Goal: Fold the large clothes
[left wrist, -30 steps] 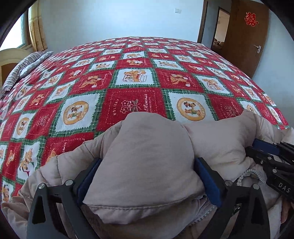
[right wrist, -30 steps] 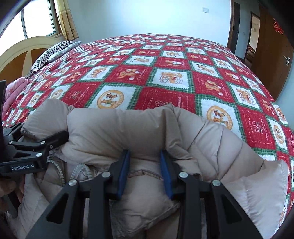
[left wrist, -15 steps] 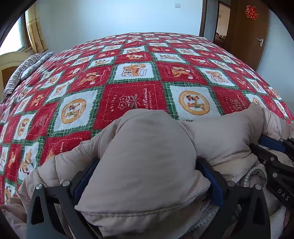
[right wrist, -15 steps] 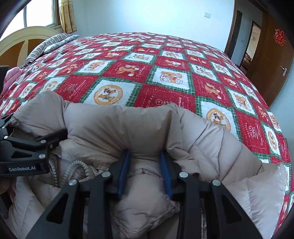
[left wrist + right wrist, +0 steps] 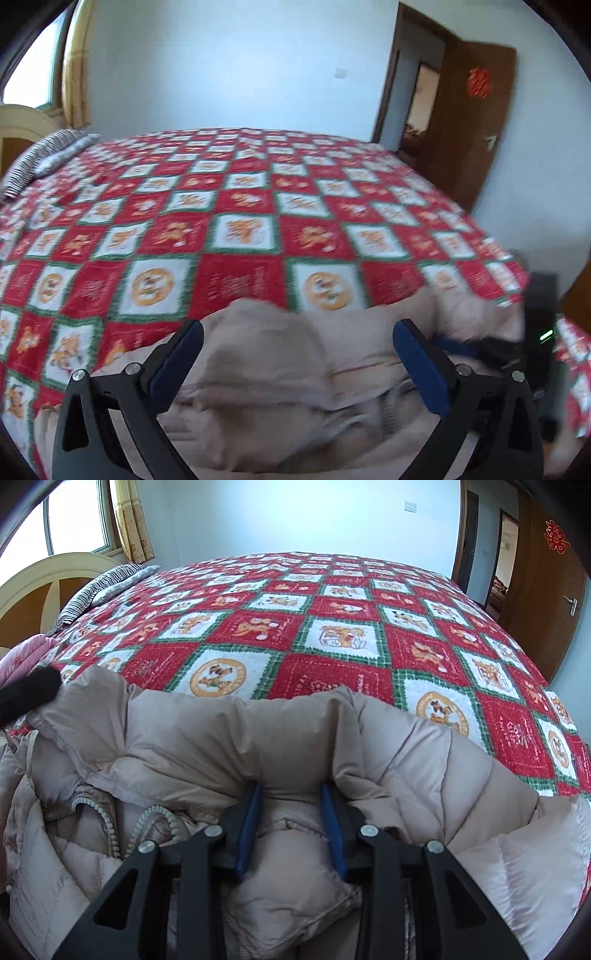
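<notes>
A red, white and green patchwork bedspread (image 5: 332, 627) with cartoon squares covers the bed. At the bedspread's far left corner lies a striped pillow (image 5: 107, 587), with a cream arched headboard (image 5: 48, 579) just beyond it and a pink cloth (image 5: 22, 653) at the bedspread's left edge. Above the pillow hangs a yellow curtain (image 5: 133, 520) beside a window (image 5: 74, 517). Right of the bedspread stands an open brown door (image 5: 546, 602) bearing a red ornament (image 5: 557, 539).
</notes>
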{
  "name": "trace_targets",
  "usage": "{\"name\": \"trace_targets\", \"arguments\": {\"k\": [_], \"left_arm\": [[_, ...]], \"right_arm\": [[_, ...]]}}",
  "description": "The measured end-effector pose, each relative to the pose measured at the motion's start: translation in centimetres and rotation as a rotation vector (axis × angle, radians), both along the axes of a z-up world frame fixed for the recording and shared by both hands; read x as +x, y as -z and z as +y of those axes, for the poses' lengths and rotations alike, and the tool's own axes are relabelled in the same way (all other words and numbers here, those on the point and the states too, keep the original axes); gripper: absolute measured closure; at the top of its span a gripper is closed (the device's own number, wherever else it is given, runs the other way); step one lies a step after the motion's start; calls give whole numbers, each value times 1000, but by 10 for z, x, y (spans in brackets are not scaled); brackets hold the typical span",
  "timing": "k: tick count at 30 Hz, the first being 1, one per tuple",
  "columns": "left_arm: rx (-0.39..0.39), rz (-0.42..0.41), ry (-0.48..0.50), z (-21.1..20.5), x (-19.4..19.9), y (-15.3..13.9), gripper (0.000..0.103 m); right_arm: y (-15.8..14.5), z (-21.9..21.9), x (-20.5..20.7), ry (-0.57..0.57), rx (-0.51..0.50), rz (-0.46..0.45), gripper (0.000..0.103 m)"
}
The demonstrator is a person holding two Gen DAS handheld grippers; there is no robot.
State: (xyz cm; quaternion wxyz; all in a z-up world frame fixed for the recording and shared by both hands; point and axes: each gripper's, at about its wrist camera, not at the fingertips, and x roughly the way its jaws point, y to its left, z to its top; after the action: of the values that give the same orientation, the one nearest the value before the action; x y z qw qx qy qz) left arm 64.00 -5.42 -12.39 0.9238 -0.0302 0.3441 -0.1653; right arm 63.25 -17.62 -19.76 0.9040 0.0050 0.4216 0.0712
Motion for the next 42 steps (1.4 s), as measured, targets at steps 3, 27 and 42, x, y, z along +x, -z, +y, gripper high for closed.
{"name": "trace_targets", "arguments": {"k": [3,27,42], "left_arm": [[-84,59,65,-13,12,1,1],[138,175,-32,-39,37,74,1],[168,173,-46,-43,39,78,1]], "right_arm": [[0,-2,-1,1,13,-5,66],[1,-1,0,4,10,-4,66],[2,7,1,7,-60,2,66]]}}
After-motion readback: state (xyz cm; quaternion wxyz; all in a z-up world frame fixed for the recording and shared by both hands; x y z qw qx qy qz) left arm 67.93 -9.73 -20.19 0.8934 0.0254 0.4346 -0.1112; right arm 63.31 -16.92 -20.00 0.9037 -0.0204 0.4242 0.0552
